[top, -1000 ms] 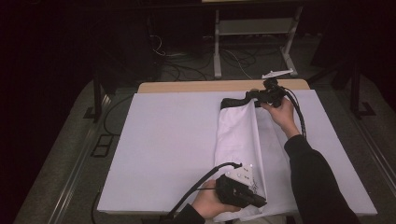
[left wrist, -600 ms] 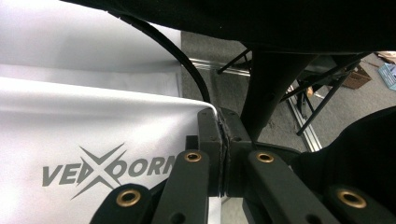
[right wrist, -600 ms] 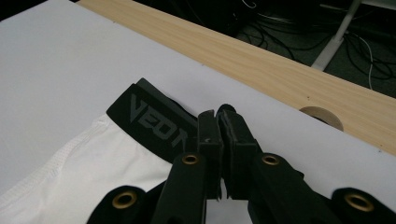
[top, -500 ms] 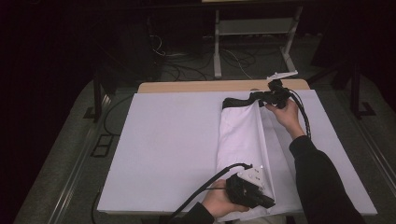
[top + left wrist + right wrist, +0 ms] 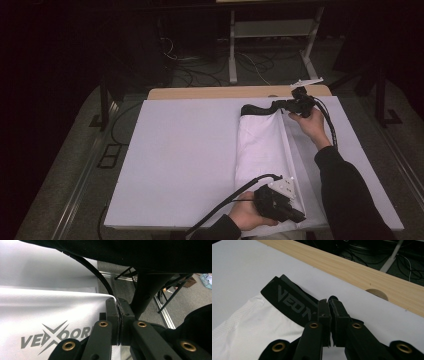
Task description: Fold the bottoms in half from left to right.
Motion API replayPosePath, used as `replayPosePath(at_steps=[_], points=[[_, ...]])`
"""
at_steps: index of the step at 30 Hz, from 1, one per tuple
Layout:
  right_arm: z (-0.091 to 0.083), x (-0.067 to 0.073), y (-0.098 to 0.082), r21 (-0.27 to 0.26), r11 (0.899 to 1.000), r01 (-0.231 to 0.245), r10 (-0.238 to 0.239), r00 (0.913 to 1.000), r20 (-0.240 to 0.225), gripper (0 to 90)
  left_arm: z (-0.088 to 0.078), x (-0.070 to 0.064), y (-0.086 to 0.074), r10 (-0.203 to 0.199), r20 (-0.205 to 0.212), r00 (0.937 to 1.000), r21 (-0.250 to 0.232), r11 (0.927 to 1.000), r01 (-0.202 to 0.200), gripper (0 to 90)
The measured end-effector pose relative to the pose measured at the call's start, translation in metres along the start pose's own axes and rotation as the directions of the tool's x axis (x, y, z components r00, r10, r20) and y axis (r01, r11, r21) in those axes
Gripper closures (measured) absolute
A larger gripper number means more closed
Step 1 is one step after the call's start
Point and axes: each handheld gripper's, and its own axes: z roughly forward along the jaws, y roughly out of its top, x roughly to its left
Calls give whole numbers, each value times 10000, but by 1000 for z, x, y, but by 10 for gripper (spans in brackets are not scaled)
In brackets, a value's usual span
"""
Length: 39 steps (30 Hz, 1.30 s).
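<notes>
Both grippers clamp the white garment [image 5: 262, 145], which lies lengthwise right of the table's [image 5: 175, 150] centre. Left gripper [image 5: 299, 218], at five o'clock, pinches its near hem; right gripper [image 5: 276, 105], at one o'clock, pinches the black waistband [image 5: 292, 302].

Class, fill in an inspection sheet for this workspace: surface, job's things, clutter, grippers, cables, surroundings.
Surface: table under a white cover; bare wood strip at the far edge.
Job's things: white garment with black waistband, folded lengthwise.
Clutter: nothing seen.
Grippers: left gripper shut on the garment's near end; right gripper shut on the waistband end.
Cables: one trails from each gripper.
Surroundings: dark floor, loose wires, a white stand.
</notes>
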Motion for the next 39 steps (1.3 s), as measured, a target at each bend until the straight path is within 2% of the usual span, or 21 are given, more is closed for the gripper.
replayPosePath(at_steps=[4, 24, 39], points=[[-1, -3, -3, -2, 10000, -42, 42, 10000, -5, 859, 6, 3, 1, -76, 29, 10000, 1, 10000, 76, 874], [6, -8, -8, 295, 9982, 527, -529, 9986, 63, 859, 37, 16, 7, -605, 106, 9981, -81, 9981, 606, 873], [6, -16, -12, 441, 9977, 507, -511, 9987, 73, 858, 53, 24, 12, -810, 96, 9967, 226, 9965, 808, 873]])
